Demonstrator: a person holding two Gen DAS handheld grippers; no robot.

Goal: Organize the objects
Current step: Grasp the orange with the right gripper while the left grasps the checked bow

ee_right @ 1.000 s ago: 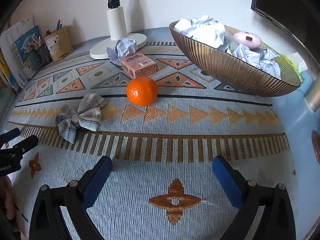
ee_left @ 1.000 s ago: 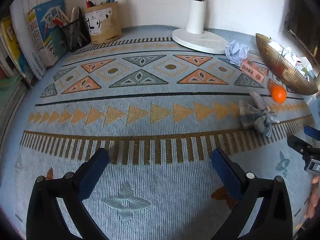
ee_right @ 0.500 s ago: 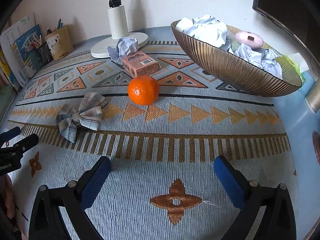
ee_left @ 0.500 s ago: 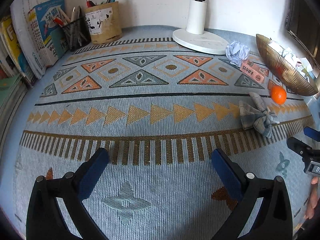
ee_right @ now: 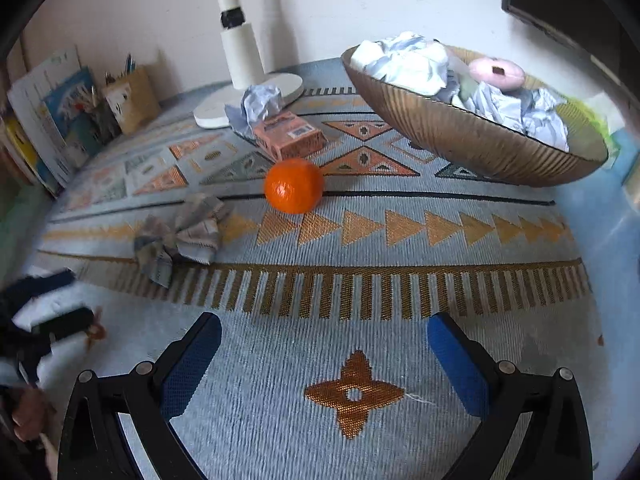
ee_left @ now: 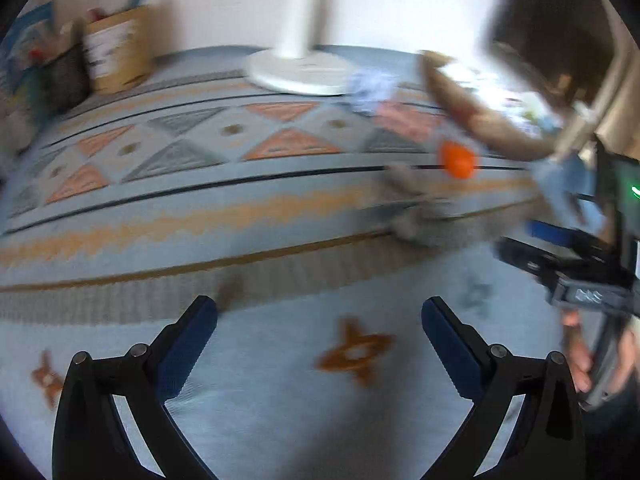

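In the left wrist view, which is smeared with blur, the left tongs (ee_left: 319, 322) stand released, blue pads wide apart over the woven patterned cloth (ee_left: 168, 200) that covers the tabletop, with nothing between them. Ahead to the right sit a blurred orange (ee_left: 457, 159) and a greyish bundle (ee_left: 416, 216) just in front of it; the right tongs (ee_left: 532, 240) reach in from the right edge, gripped by a hand (ee_left: 588, 360). In the right wrist view the picture is sharp: the right tongs (ee_right: 324, 338) are likewise released and carry nothing, poised over a rust-coloured cross motif in the weave. The ribbed, bronze-toned bowl (ee_right: 460, 136) at the back right already holds crumpled pale paper (ee_right: 404, 64) and a soft pink ring-shaped item (ee_right: 496, 73), so part of the sorting looks done. Still loose on the cloth are the round, glossy orange (ee_right: 294, 185), the limp plaid fabric bow (ee_right: 180, 236) to its left, a pink cardboard box (ee_right: 289, 136) behind it, and a crumpled paper wad (ee_right: 256, 104) touching the box beside the white lamp base (ee_right: 248, 100). These four appear left to gather, the orange nearest the bowl and squarely ahead of the tongs.
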